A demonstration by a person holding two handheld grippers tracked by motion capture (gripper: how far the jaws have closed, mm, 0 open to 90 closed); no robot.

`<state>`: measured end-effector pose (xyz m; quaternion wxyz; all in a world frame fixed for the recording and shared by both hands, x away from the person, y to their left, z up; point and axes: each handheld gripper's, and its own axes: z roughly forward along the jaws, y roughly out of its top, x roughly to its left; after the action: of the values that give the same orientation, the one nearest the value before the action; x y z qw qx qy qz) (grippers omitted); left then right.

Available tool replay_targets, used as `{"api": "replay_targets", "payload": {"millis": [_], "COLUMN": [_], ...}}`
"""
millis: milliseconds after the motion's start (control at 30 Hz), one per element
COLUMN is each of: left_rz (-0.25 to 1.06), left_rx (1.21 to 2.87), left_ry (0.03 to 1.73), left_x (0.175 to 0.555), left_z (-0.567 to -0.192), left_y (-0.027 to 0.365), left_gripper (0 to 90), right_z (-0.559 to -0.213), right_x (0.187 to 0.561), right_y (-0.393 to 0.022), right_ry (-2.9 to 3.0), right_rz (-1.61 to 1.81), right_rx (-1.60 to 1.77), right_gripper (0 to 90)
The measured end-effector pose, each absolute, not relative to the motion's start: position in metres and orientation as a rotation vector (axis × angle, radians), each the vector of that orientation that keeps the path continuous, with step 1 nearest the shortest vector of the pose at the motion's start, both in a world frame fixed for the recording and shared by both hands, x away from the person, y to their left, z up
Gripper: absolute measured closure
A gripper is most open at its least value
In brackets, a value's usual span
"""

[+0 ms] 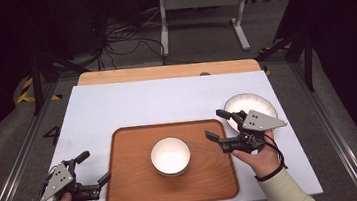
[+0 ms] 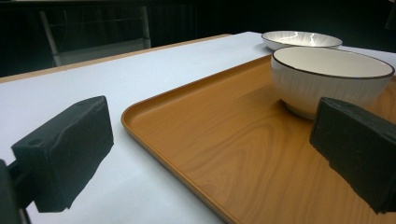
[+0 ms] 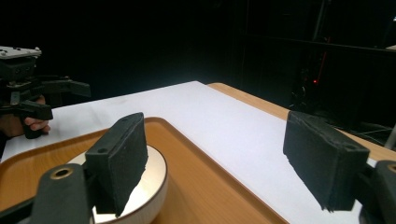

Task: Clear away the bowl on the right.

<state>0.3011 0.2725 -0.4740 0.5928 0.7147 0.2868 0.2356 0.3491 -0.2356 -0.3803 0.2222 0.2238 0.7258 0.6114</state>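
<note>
From the high view, the white bowl stands mid-tray near the desk's front edge; the right claw gapes empty beside it. The left gripper view shows the left claw wide apart, holding nothing. In the right gripper view the bowl sits behind one jaw, untouched.

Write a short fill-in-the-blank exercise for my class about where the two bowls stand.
1. The deep white ceramic bowl stands on the wooden ____.
2. The shallow ribbed white bowl rests on the white ____, outside the brown wooden tray.
3. The right gripper has its fingers ____, holding nothing.
Missing words: tray; table; open
</note>
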Motion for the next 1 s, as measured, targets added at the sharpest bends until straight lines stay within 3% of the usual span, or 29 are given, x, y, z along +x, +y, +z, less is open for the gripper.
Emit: {"api": "replay_targets", "payload": {"millis": [1000], "left_rz": [0.549], "left_rx": [1.665], "left_ry": [0.665], "left_x": [0.301], "left_z": [-0.474], "left_y": [0.273], "left_gripper": [0.2], "right_z": [-0.404], "right_x": [0.335], "right_y": [-0.293], "right_ry": [1.893], "right_rz": [1.676], "right_rx": [0.736], "right_gripper": [13.0]}}
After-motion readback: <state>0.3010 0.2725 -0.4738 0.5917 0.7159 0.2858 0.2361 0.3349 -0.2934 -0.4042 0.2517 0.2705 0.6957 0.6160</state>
